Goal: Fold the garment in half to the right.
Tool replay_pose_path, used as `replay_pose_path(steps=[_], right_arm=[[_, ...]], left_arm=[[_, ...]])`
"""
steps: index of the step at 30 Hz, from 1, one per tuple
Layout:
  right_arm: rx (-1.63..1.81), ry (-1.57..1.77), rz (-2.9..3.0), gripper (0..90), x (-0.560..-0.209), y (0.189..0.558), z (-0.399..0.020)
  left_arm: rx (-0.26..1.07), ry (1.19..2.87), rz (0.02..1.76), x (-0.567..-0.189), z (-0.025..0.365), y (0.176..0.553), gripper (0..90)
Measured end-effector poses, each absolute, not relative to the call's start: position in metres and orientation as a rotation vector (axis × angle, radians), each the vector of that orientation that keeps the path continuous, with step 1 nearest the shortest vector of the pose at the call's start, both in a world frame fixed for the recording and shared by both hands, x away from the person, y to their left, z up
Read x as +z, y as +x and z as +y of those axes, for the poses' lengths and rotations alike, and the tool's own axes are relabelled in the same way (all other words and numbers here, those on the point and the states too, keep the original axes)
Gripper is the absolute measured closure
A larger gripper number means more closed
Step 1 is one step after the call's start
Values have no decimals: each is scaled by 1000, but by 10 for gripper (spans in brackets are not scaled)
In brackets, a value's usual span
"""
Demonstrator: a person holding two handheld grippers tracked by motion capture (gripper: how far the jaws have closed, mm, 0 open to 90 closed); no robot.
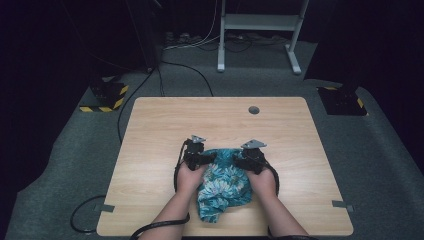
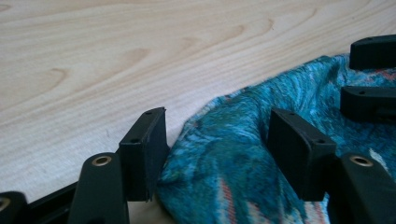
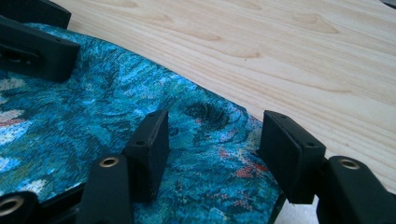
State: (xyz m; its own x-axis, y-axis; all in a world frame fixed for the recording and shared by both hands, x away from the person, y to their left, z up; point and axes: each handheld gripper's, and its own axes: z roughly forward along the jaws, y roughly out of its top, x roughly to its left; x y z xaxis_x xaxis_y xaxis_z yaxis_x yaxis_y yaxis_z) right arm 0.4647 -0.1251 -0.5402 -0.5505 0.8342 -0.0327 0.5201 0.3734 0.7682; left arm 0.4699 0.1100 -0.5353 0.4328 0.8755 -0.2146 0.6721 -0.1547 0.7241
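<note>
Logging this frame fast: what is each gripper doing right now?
Left gripper: open, fingers astride the teal cloth edge.
Right gripper: open over the cloth.

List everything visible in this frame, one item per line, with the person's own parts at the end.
cloth: one, teal with a floral print, crumpled at the near middle of the table
table: one, light wood, centre
round hole: one, grey, far side of the table
white stand: one, on the floor behind the table
left gripper: one, black, jaws open over the cloth's edge
right gripper: one, black, jaws open over the cloth
</note>
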Motion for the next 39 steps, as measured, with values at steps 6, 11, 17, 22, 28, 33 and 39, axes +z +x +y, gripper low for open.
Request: replay_pose_path(steps=[6,11,17,22,28,33,39], right_arm=[[1040,1159,2215,338,-527,458,-128],[1105,1107,2212,309,-516,433,-136],[1115,1033,2254,283,-517,399,-137],[1089,1019,2277,269,-525,387,-139],[1058,1045,2325,263,-537,392,-137],[1049,1071,2336,254,-542,402,-137],[1062,1102,2315,255,-543,419,-138]], left_arm=[[332,1870,1278,-522,115,460,324],[339,1847,1211,-511,118,432,296],[335,1868,1149,-513,108,399,284],[313,1895,1139,-520,101,391,277],[265,1908,1206,-536,105,401,289],[269,1910,1211,-538,106,409,303],[281,1912,1208,-538,105,429,310]])
